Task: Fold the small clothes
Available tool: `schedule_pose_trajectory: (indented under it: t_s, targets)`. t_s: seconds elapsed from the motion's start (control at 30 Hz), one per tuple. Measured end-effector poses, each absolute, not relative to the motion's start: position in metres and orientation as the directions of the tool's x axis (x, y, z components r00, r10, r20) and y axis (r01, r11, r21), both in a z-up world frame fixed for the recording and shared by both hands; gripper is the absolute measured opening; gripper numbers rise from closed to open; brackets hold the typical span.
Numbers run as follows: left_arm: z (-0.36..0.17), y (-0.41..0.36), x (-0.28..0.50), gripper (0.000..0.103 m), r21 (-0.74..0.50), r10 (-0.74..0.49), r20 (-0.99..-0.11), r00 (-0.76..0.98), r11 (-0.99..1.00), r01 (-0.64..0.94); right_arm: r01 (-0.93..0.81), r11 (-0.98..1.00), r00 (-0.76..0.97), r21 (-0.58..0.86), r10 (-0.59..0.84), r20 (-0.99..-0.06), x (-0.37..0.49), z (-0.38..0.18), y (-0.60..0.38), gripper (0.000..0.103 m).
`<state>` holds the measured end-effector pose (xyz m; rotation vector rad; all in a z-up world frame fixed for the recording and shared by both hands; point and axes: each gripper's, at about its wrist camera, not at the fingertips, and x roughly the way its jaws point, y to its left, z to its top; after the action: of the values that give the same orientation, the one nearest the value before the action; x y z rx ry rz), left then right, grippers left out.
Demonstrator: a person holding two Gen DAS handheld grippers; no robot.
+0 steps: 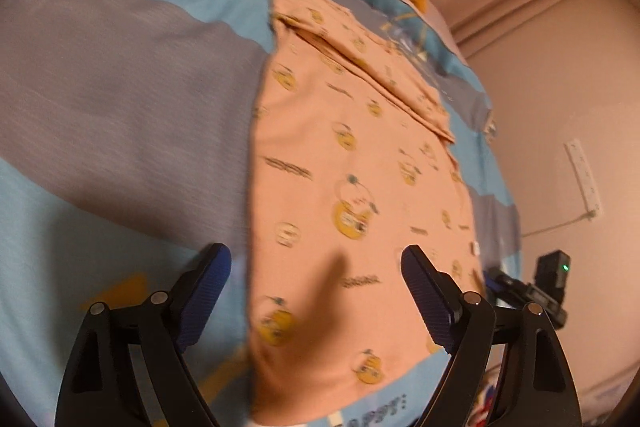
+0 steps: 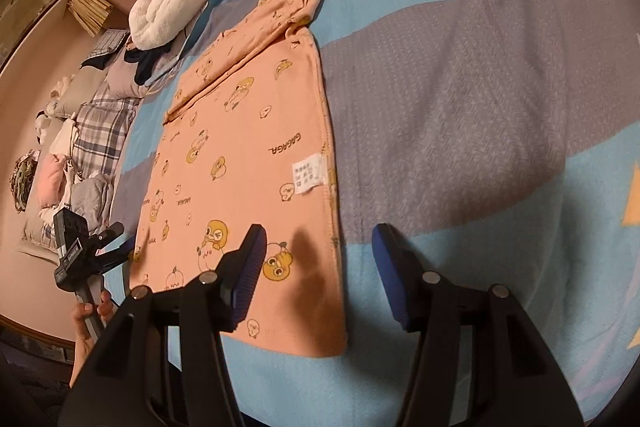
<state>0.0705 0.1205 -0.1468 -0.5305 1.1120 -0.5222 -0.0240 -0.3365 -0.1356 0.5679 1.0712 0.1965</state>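
A small peach shirt [image 2: 248, 163] printed with cartoon ducks lies flat on the blue and grey bed [image 2: 460, 99], one sleeve folded across it. The left gripper [image 1: 316, 291] and right gripper [image 2: 318, 267] hover above its near edge, jaws spread, holding nothing.

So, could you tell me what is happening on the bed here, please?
A person is folding a small peach top printed with cartoon ducks, holding a two-finger tool in each hand. It lies flat on the blue and grey bedspread, one sleeve already folded across it. Both the left tool and the right tool hover open over its near edge, gripping nothing. A heap of other clothes sits alongside.
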Motion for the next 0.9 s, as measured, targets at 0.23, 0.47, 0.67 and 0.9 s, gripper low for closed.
schedule_pose_trajectory:
  t_s: [0.23, 0.47, 0.67, 0.9]
  targets:
    - [-0.152, 0.107, 0.087, 0.086, -0.690, -0.704, -0.636, 0.318, 0.702, 0.175, 0.058, 0.834, 0.464, 0.548, 0.464, -0.755, 0.008, -0.141, -0.323, 0.056]
    - [-0.156, 0.100, 0.107, 0.086, -0.755, -0.761, -0.574, 0.303, 0.635, 0.163, 0.040, 0.806, 0.471, 0.590, 0.506, -0.723, 0.041, -0.145, -0.317, 0.055]
    - [-0.155, 0.099, 0.087, 0.079, -0.735, -0.757, -0.594, 0.272, 0.648, 0.200, 0.033, 0.791, 0.445, 0.611, 0.535, -0.718, 0.029, -0.146, -0.317, 0.047]
    - [-0.156, 0.102, 0.055, 0.076, -0.733, -0.764, -0.597, 0.244, 0.643, 0.220, 0.038, 0.751, 0.407, 0.659, 0.590, -0.697, -0.013, -0.150, -0.318, 0.040]
